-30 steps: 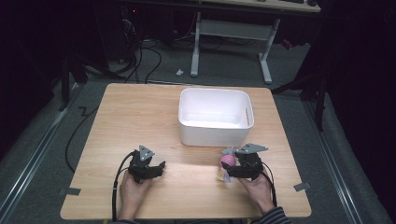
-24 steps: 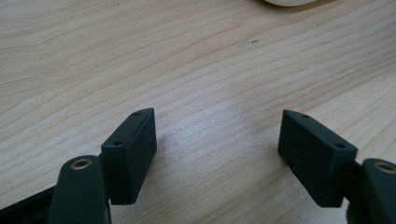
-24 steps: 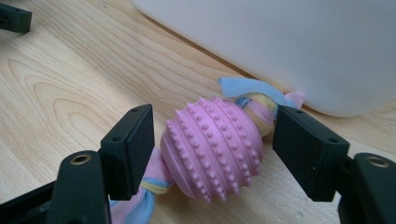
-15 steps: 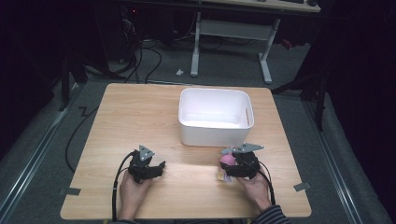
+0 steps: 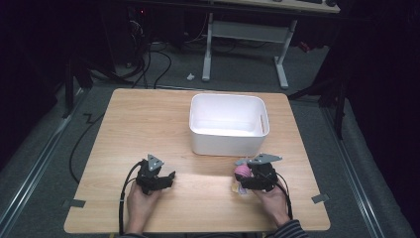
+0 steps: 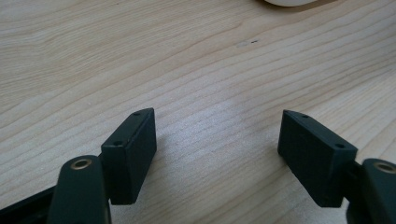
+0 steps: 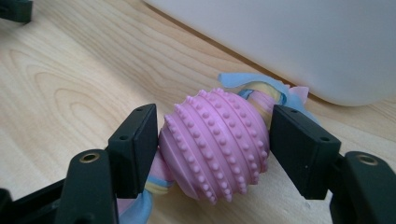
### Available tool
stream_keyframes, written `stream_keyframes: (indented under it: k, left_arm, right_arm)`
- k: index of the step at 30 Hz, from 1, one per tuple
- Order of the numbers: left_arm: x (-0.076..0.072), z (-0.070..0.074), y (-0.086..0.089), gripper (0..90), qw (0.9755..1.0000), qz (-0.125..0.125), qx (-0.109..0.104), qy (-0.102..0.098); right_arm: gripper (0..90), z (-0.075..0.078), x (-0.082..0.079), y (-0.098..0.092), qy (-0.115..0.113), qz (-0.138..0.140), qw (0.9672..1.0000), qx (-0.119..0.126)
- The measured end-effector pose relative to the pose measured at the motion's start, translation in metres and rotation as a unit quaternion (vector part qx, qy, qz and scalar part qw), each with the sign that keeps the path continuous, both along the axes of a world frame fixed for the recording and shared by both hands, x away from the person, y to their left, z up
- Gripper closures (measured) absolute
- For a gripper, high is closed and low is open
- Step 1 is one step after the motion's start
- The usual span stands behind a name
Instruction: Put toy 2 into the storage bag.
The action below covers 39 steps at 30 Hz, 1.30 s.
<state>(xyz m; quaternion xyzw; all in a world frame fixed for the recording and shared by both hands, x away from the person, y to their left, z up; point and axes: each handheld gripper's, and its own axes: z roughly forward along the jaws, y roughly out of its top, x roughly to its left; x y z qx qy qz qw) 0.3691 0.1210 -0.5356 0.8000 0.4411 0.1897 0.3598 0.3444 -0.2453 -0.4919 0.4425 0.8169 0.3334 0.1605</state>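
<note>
Pink studded toy (image 7: 215, 142) sits clamped in our right gripper (image 7: 214, 147), jaws just closing, ready for lifting into the white bin (image 5: 229, 124); left gripper (image 6: 217, 149) gapes idle at lower left.

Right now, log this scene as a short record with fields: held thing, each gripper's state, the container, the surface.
held thing: pink studded ball toy with pastel cloth strips through it
right gripper: fingers have just been closing, now pressed on both sides of the toy, low over the table
left gripper: open, nothing between its fingers, bare wood below
container: white bin, looks empty, just beyond the toy
surface: wooden table
</note>
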Motion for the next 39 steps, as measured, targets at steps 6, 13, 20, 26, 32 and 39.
stream_keyframes:
  k: [6,13,20,26,32,39]
  left_arm:
    - [0.0,0.0,0.0,28.4,1.0,0.0,0.0,0.0]
    - [0.0,0.0,0.0,28.4,1.0,0.001,-0.001,0.0]
    - [0.0,0.0,0.0,28.3,1.0,0.001,-0.001,-0.001]
    - [0.0,0.0,0.0,28.3,1.0,0.0,0.0,0.0]
    - [0.0,0.0,0.0,28.3,1.0,0.0,0.0,0.0]
    - [0.0,0.0,0.0,27.4,1.0,-0.002,0.0,0.001]
  right_arm:
    - [34.2,0.008,-0.01,-0.01,-0.004,-0.003,1.0,0.009]
    - [34.2,0.013,-0.018,-0.024,-0.012,-0.008,0.9998,0.01]
    - [34.2,0.021,-0.027,-0.037,-0.022,-0.02,0.9995,0.013]
    - [34.2,0.03,-0.034,-0.047,-0.034,-0.025,0.9991,0.007]
    - [34.2,0.035,-0.039,-0.051,-0.037,-0.02,0.9991,0.007]
    - [34.2,0.047,-0.042,-0.054,-0.049,-0.018,0.9986,0.009]
